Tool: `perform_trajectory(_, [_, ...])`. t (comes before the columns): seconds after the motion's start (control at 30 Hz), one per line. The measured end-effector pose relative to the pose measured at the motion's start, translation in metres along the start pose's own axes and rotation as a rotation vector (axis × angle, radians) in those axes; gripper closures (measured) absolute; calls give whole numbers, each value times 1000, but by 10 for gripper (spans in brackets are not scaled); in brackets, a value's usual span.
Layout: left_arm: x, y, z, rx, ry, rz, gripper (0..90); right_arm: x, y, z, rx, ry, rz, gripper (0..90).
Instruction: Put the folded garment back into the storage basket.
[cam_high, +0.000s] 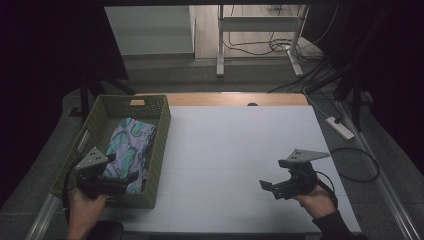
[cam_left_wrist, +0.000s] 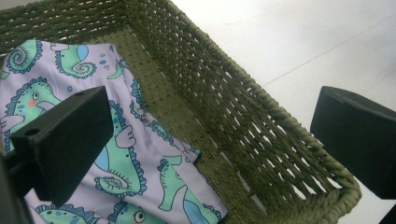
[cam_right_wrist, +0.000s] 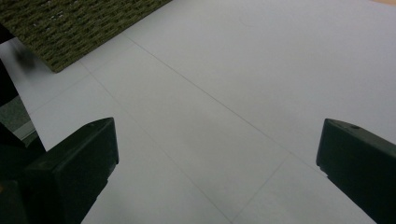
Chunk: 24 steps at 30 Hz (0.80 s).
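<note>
The left gripper (cam_high: 107, 181) is held over the near end of the woven green basket (cam_high: 159, 145), gripped by the person's left hand (cam_high: 84, 210) at the bottom of the high view. Its 2 black jaws are spread wide apart, and nothing is held between them. Seen along those jaws in the left gripper view, the folded cloth (cam_left_wrist: 116, 158) is found below and behind the left-hand jaw, lilac and printed with green seahorses, lying flat on the basket floor. The basket's woven side wall (cam_left_wrist: 233, 116) is seen running through the gap between the 2 jaws, and its near corner sits just under the right-hand jaw. White tabletop (cam_left_wrist: 289, 42) is seen beyond that wall. Whether either jaw touches the cloth or the weave cannot be told.

Over on the other side, the right gripper (cam_high: 272, 187) is held by the right hand (cam_high: 316, 200) above the white table (cam_high: 235, 145), well apart from the basket. Its jaws are likewise parted wide, with nothing gripped. In the right gripper view, bare white surface (cam_right_wrist: 219, 116) crossed by faint seam lines is seen between and ahead of the 2 jaws, and a corner of the basket (cam_right_wrist: 70, 28) is seen far ahead, off beyond the left-hand jaw
</note>
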<state>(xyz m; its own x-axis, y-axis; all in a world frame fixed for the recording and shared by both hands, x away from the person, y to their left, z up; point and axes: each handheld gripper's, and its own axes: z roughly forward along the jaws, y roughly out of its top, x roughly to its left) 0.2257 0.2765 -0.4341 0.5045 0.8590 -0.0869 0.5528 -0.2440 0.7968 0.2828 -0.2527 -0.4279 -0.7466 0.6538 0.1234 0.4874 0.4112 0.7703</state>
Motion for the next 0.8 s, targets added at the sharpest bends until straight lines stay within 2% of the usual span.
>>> perform_trajectory(0.3, [-1, -7, -5, 0, 24, 4, 0, -6, -15, -19, -5, -45, 29, 0])
perform_trajectory(0.8, [-2, -16, -12, -16, 32, -9, 0, -15, -45, -58, -38, -135, 97, 0])
